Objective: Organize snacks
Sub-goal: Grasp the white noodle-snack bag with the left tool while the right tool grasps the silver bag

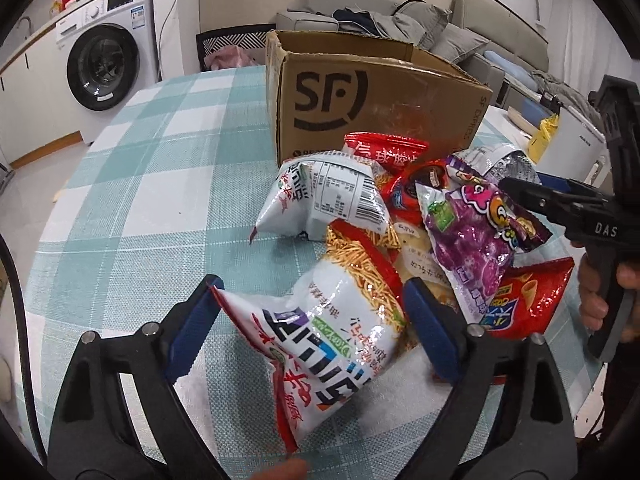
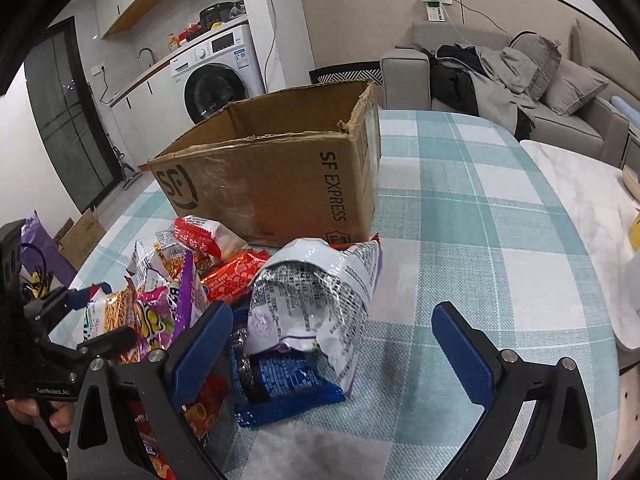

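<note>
The first pick is in hand: the left gripper [image 1: 308,320] has its jaws released astride the white-and-red crinkly noodle-snack packet [image 1: 320,344] on the checked counter [image 1: 140,184], the right gripper [image 2: 332,344] likewise unclenched astride the silver foil packet [image 2: 316,292]; next, clench, lift and carry each to the open brown cardboard box [image 1: 380,96] beyond the jaws.

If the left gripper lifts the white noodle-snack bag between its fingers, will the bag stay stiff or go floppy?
Probably floppy: the white noodle-snack bag is already creased and bent. Its glossy film may slip between the left gripper pads. It looks puffy, so likely light, with crushable contents.
</note>
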`<state>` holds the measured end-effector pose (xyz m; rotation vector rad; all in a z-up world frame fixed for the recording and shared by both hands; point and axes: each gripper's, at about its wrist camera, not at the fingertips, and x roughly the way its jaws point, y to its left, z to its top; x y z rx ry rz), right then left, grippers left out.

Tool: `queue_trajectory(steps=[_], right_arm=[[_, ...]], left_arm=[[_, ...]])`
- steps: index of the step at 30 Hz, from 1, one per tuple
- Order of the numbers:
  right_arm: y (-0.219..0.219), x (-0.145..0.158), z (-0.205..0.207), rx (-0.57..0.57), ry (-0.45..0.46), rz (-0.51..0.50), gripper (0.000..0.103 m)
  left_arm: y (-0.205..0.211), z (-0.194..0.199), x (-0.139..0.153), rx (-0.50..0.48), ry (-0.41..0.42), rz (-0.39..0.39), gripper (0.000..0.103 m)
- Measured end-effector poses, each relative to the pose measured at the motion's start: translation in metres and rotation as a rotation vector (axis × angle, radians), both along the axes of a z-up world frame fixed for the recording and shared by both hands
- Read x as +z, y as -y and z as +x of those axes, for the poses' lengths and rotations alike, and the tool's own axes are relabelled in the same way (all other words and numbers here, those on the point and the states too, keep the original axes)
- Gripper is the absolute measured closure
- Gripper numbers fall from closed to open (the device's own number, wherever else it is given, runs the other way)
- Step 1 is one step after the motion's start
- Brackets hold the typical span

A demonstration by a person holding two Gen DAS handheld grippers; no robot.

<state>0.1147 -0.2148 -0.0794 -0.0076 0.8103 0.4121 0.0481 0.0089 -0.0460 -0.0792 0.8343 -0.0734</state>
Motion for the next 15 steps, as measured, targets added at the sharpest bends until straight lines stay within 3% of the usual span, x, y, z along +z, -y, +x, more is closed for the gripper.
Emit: queue_trajectory(steps=[2, 5, 11, 15], right_arm=[[-0.003, 0.0, 0.004, 0.008, -0.003, 0.011, 0.002], [-0.007, 0.001, 0.009, 0.013, -0.004, 0.01, 0.012], [-0.01, -0.005, 0.019, 0.015, -0.037, 0.024, 0.027], [-0.01, -0.008, 0.02, 0.03, -0.062, 0.047, 0.044]], left_arm=[[-0.002, 0.001, -0.001, -0.013, 0.006, -0.017, 0.018], [-0.003, -0.001, 0.001, -0.032, 0.018, -0.029, 0.028], [-0.006, -0.004, 0.003, -0.061, 0.017, -0.059, 0.033], [-0.005, -0.009, 0.005, -0.077, 0.025, -0.074, 0.039]])
